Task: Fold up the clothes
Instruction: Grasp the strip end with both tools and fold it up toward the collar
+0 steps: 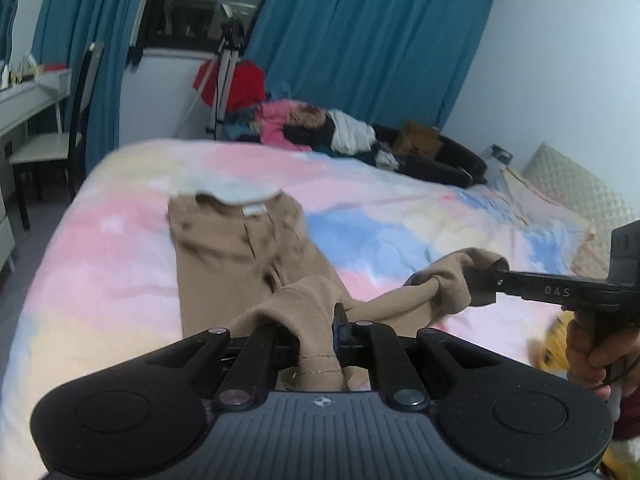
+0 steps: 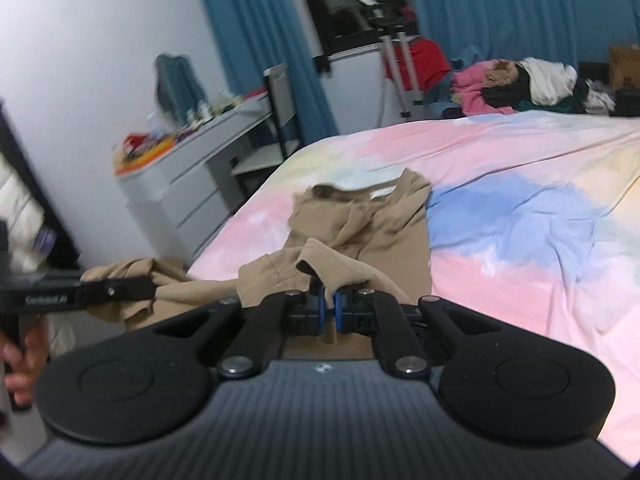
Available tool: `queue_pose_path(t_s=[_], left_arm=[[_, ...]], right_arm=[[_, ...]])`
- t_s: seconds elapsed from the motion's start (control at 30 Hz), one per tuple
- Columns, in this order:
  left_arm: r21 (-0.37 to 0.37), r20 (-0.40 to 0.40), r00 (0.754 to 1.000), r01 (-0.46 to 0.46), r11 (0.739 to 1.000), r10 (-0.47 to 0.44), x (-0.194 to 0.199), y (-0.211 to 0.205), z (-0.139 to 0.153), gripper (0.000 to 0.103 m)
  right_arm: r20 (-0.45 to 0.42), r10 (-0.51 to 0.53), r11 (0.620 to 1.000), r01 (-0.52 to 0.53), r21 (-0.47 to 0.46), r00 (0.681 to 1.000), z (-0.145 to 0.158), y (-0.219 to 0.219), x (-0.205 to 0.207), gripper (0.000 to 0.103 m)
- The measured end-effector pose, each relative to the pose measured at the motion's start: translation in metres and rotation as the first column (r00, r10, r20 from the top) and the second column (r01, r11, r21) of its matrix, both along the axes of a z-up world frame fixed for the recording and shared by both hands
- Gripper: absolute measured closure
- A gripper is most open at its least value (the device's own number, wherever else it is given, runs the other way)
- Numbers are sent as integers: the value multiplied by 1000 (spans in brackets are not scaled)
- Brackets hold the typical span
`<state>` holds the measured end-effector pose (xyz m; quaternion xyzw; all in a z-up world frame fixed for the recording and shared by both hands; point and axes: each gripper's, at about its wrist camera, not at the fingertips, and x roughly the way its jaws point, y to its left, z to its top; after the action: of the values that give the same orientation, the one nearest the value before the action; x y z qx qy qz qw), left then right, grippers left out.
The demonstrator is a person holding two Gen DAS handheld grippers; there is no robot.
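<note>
On the bed, near its foot edge: one pair of tan trousers. Waistband lies flat at the far end from both claws; long axis runs from waistband straight back toward them. Left claw: clamped on one leg hem, lifted off the bed. Right claw: clamped on the other hem, alongside, equally near. Judgement: the coming fold carries both hems away from the claws, along that axis, onto the waistband.
</note>
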<state>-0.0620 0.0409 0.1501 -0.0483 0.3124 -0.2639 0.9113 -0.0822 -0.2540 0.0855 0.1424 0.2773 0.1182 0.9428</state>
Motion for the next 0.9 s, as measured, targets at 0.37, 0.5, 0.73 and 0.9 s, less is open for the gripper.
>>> queue_pose_path(t_s=[0.37, 0.5, 0.73, 0.9], left_arm=[[28, -29, 989, -144, 989, 145, 186, -16, -87, 90], [96, -61, 985, -154, 983, 160, 236, -24, -134, 88], [130, -89, 984, -145, 981, 157, 256, -33, -175, 82], [152, -59, 985, -151, 977, 161, 234, -41, -162, 39]], right_arm=[[-107, -87, 996, 86, -12, 990, -88, -2, 174, 94], [-162, -88, 994, 76, -76, 983, -130, 3, 215, 93], [-221, -85, 995, 72, -68, 972, -152, 0, 237, 90], [-208, -94, 995, 83, -64, 974, -146, -1, 228, 61]])
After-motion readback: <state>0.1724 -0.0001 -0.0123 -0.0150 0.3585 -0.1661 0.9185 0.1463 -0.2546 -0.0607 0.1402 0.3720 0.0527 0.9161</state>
